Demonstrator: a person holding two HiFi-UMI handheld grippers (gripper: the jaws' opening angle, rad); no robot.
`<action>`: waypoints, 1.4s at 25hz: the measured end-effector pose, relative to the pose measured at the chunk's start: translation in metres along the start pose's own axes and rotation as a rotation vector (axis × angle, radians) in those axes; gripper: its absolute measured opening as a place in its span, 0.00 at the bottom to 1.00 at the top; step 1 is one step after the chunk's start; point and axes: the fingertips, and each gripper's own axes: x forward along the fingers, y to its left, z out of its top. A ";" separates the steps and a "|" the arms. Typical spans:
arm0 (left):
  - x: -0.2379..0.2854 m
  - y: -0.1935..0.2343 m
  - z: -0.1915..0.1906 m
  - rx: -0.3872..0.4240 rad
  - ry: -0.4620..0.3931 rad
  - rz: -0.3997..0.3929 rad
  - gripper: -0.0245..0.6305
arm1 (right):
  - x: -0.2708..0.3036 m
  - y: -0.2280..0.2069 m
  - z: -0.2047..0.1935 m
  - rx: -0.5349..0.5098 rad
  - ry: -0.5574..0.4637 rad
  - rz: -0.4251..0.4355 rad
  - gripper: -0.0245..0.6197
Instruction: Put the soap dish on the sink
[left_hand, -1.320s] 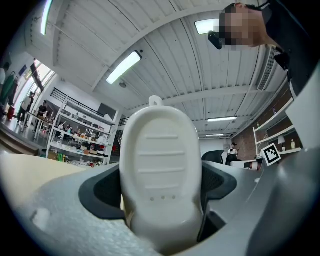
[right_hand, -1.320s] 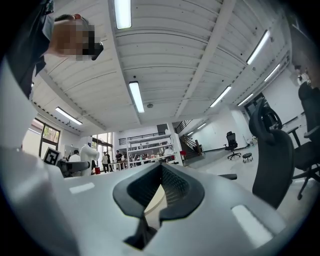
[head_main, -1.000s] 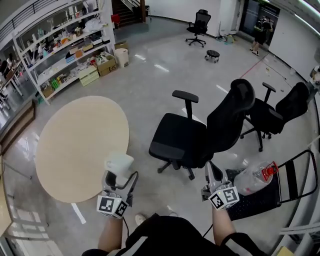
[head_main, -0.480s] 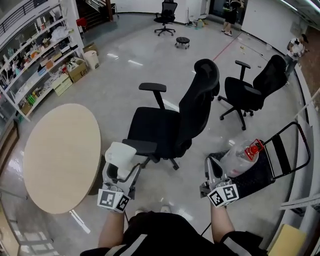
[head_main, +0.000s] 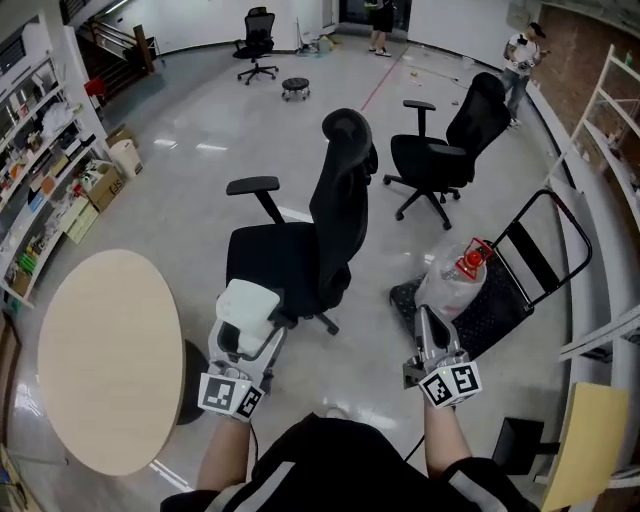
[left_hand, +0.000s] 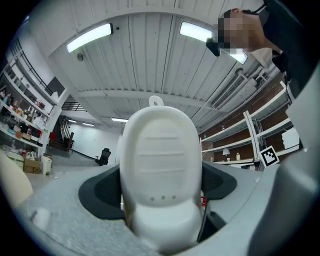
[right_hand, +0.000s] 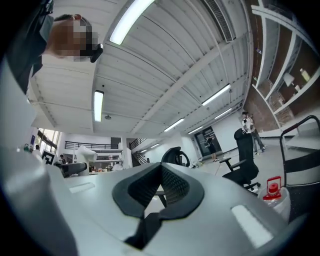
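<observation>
A white plastic soap dish (head_main: 248, 306) stands upright between the jaws of my left gripper (head_main: 243, 335), which is shut on it at the lower left of the head view. In the left gripper view the soap dish (left_hand: 161, 172) fills the middle, with a dark pad pressed against each side of it. My right gripper (head_main: 428, 326) is held out at the lower right, jaws shut and empty. In the right gripper view its dark pads (right_hand: 172, 189) meet with nothing between them. No sink shows in any view.
A black office chair (head_main: 295, 258) stands right ahead of the grippers, with a second one (head_main: 450, 150) farther back. A round beige table (head_main: 95, 360) is at the left. A black hand cart (head_main: 500, 295) bearing a plastic bag (head_main: 448, 282) is at the right. Shelves (head_main: 40, 170) line the far left.
The view has swung to the right: the table and the chairs have slid leftwards, and the hand cart has come nearer the middle. Both grippers keep their places, the left still holding the dish.
</observation>
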 end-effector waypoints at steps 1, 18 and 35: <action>0.002 -0.003 0.000 -0.007 -0.003 -0.018 0.72 | -0.006 -0.002 0.002 -0.005 -0.003 -0.019 0.05; 0.002 -0.084 -0.017 -0.121 0.041 -0.388 0.72 | -0.161 0.015 0.022 -0.062 -0.053 -0.392 0.05; 0.019 -0.229 -0.026 -0.180 0.061 -0.705 0.72 | -0.304 0.001 0.079 -0.140 -0.161 -0.630 0.05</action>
